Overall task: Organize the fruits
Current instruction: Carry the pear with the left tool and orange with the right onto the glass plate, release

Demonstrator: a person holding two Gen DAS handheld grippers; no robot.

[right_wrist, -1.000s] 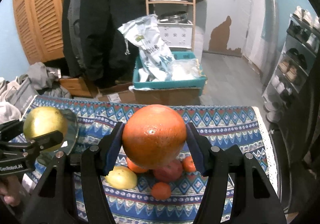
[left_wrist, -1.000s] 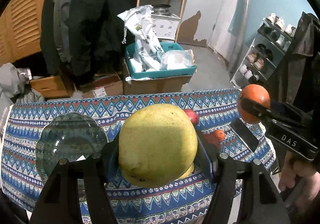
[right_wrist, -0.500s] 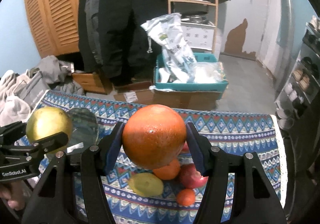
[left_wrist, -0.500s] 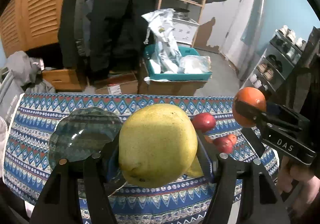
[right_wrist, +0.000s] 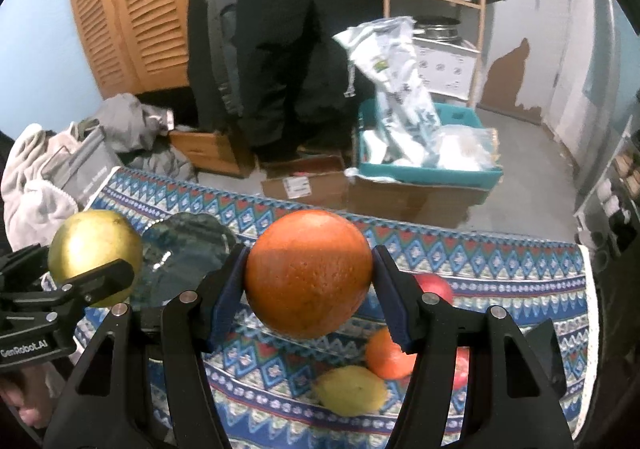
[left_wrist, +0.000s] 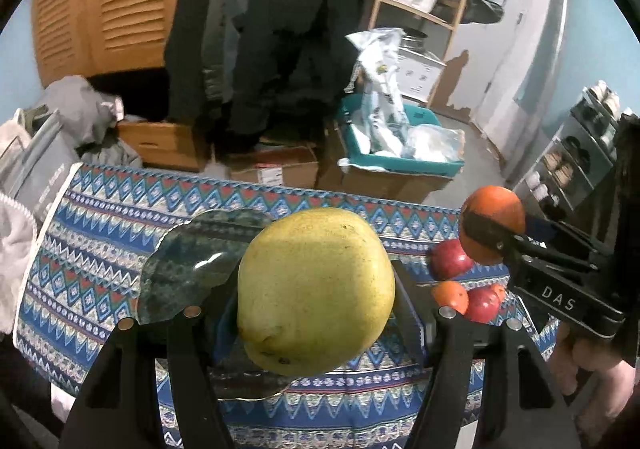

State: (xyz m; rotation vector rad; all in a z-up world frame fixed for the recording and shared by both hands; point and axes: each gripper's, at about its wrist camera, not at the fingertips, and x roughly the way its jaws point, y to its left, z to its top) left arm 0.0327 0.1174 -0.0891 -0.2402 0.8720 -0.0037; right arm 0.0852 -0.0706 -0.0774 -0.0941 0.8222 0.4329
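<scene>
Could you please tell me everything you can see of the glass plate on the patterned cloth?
The glass plate is dark, greenish and see-through, with a wavy scalloped rim and glare on its surface. It lies flat on the patterned cloth, toward its left side, with no fruit seen on it. The held yellow fruit hides part of it.

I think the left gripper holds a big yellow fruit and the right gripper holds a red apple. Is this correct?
Not quite. The right gripper holds an orange, not a red apple; the right wrist view shows it. The left gripper does hold the big yellow fruit.
</scene>
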